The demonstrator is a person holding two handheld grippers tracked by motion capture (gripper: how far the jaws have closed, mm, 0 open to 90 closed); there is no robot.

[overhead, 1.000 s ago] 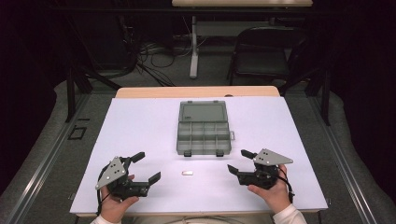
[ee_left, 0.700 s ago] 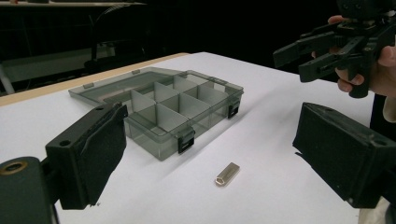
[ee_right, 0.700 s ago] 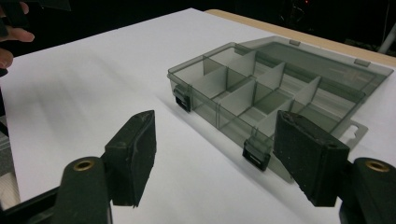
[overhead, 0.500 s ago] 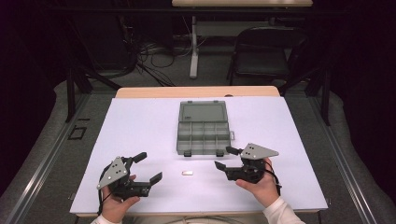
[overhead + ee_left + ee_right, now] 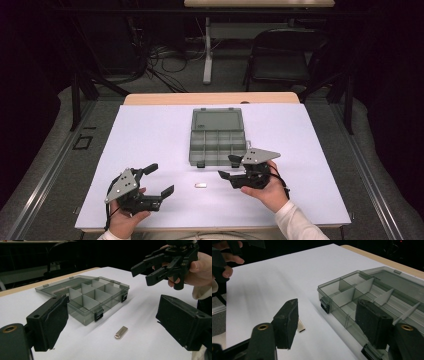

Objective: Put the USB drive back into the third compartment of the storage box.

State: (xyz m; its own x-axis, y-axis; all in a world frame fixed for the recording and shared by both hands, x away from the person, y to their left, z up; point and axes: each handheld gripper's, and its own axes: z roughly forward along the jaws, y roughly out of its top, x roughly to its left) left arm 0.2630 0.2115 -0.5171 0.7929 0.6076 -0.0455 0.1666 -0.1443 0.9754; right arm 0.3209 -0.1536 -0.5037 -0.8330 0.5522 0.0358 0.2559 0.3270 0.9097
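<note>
A small silver metal stick lies flat on the white table top, just in front of an open grey see-through compartment box. My right gripper hovers right of the stick, by the box's front right corner. Its jaws are open and have just been closing, with nothing between them. In the right gripper view the stick peeks out from behind one jaw, beside the box. My left gripper stands open left of the stick. The left gripper view shows the stick ahead between its wide jaws.
The box's lid lies folded back flat behind its compartments, which look empty. A black chair and a table leg stand beyond the far edge. In the left gripper view the right gripper hangs above the table.
My right gripper has moved left toward the stick and the box's front corner, and its jaws stand narrower. The left gripper has kept still.
</note>
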